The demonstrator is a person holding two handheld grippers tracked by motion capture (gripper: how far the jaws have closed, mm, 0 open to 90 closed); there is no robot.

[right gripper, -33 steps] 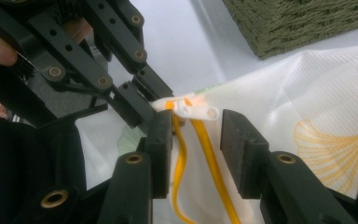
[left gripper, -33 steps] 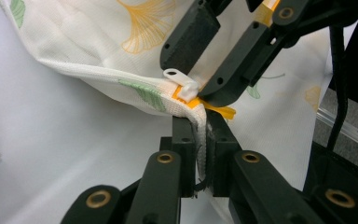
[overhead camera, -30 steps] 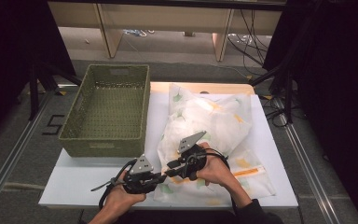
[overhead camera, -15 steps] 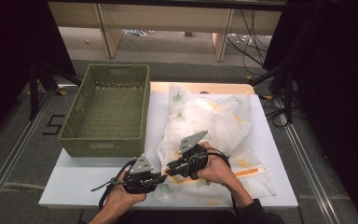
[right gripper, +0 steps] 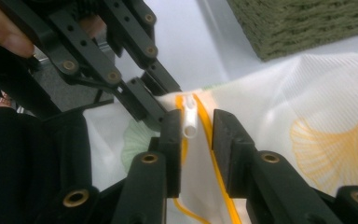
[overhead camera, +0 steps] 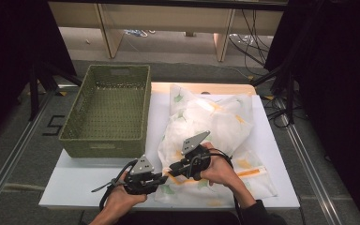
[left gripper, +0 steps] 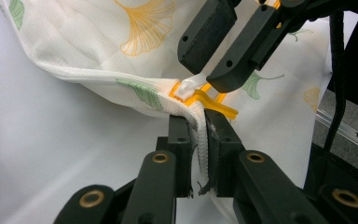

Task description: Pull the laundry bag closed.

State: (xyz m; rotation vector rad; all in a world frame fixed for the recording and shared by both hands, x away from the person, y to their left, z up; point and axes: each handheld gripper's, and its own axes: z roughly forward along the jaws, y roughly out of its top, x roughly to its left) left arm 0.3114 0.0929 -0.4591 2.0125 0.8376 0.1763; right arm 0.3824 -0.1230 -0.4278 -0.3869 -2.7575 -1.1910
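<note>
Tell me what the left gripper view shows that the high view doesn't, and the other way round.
Left gripper view: the left gripper is shut on the laundry bag's corner hem, and the right gripper's jaws stand open around the white zipper pull. High view: the green basket, the white table, both hands and the bag's full outline. Both: the patterned bag, its orange zipper and both grippers meeting at its near corner.

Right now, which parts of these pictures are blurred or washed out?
High view: glare whitens the top of the mesh bag; surroundings dark. Left gripper view: nearest linkage soft, zipper pull sharp. Right gripper view: basket and near jaws blurry, the pull fairly clear.
</note>
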